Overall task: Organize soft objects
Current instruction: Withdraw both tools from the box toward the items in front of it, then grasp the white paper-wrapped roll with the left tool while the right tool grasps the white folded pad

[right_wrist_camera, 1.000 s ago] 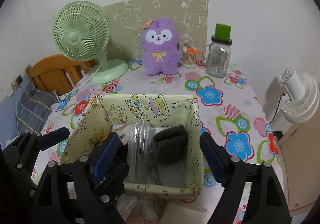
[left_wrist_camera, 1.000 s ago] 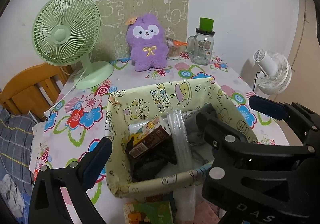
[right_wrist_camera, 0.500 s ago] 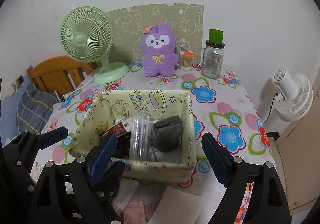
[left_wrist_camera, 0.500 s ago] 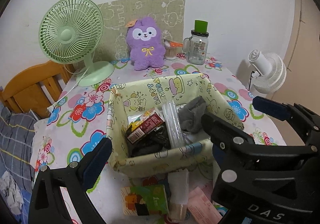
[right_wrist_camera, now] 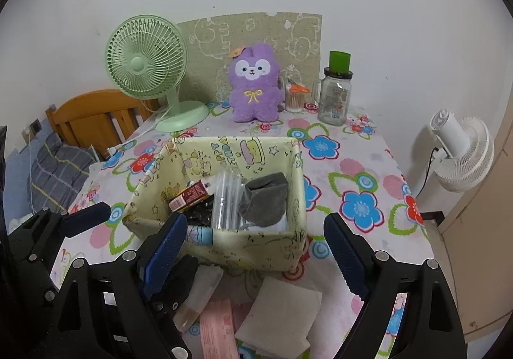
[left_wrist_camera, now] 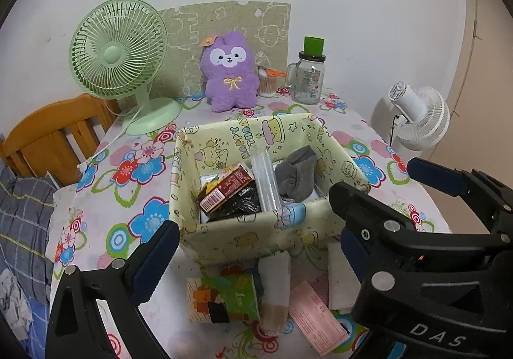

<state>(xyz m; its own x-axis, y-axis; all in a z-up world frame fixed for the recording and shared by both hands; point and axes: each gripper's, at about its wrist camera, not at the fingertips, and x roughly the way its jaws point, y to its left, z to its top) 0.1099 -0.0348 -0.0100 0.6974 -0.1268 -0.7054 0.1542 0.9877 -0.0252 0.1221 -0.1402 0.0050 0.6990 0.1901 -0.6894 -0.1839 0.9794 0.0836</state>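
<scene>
On the far left stands a wooden chair [left_wrist_camera: 51, 141] with a grey checked cloth [left_wrist_camera: 22, 224] draped below it, beside the flower-printed tabletop [left_wrist_camera: 134, 186]. A pale green desk fan [left_wrist_camera: 120, 57] stands at the back left of the tabletop, and a purple plush bunny with a yellow bow [left_wrist_camera: 231, 73] sits upright next to it against a beige cartoon-printed board [left_wrist_camera: 224, 35]. In the middle sits the yellow cartoon-printed fabric box [left_wrist_camera: 243, 240], holding a red and brown carton [left_wrist_camera: 224, 190], a clear plastic sleeve [left_wrist_camera: 264, 182] and a crumpled grey sock [left_wrist_camera: 296, 176] at its right side. The left gripper [left_wrist_camera: 253, 227] hovers at the box's near wall, fingers spread wide and empty. Just in front of the box lie a green printed tissue pack [left_wrist_camera: 222, 298], a pink packet [left_wrist_camera: 315, 317] and a white folded pad [right_wrist_camera: 282, 314]. The right gripper [right_wrist_camera: 256, 253] hangs over these, fingers apart with nothing between them. Further right, a glass jar with a green cap [left_wrist_camera: 309, 73] stands at the back, and a white fan [left_wrist_camera: 420, 115] stands beyond the tabletop's edge.
</scene>
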